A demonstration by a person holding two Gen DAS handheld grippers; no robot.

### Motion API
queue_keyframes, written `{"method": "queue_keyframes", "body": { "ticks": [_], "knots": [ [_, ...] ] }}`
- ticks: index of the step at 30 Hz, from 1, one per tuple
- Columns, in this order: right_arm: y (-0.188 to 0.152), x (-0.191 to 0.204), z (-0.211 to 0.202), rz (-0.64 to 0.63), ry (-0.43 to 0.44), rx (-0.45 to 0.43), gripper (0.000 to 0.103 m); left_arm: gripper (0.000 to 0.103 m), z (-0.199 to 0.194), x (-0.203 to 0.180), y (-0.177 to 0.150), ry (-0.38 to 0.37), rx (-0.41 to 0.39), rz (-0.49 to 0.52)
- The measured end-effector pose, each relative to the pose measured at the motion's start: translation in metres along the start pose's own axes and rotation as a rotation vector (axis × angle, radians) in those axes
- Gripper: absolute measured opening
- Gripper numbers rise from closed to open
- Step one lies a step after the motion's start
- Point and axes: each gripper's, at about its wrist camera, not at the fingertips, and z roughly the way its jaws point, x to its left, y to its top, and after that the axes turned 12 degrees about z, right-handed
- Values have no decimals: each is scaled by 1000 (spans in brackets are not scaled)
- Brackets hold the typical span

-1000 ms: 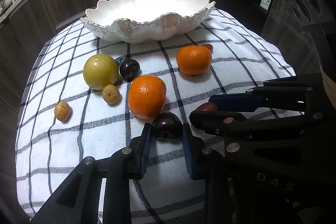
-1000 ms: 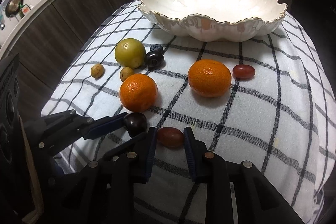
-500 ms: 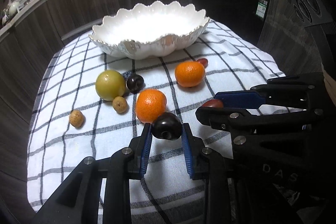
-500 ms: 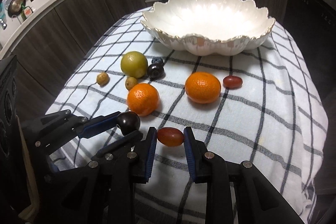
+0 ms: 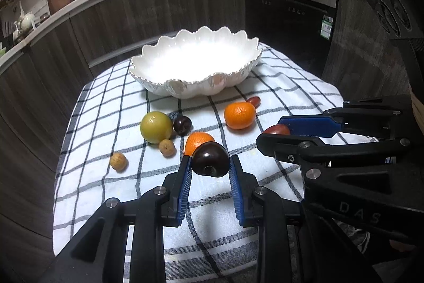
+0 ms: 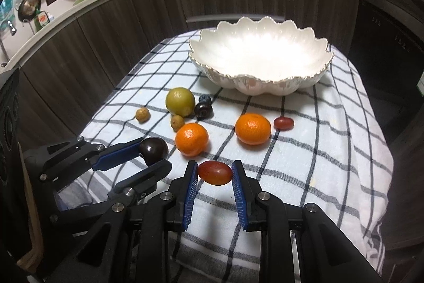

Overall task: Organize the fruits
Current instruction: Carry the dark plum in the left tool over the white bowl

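You had each tool clamped on fruit — left tool (image 5: 210, 166) on the plum (image 5: 210, 159), right tool (image 6: 214, 173) on the grape (image 6: 215, 172) — both clear of the cloth (image 6: 318, 150), so carrying them level over the bowl (image 6: 261, 59) before loosening looked wisest.

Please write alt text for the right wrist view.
The right gripper holds a red grape above a checked cloth, beside the left gripper holding a dark plum. Behind lie more fruits and an empty white bowl.

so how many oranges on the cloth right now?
2. One orange sits near the left gripper, just beyond its held dark plum. The other orange lies farther right, beside a red grape, before the white bowl. None seems hidden.
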Motion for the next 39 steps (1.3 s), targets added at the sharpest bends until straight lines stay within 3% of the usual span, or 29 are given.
{"method": "queue_keyframes", "body": {
  "ticks": [24,39],
  "knots": [
    [29,6,-26,11,-15,-90,28,29,-9,29,25,16,-13,-61],
    [76,-3,-23,10,-45,-174,28,29,3,54,65,37,-35,-88]
  ]
}}
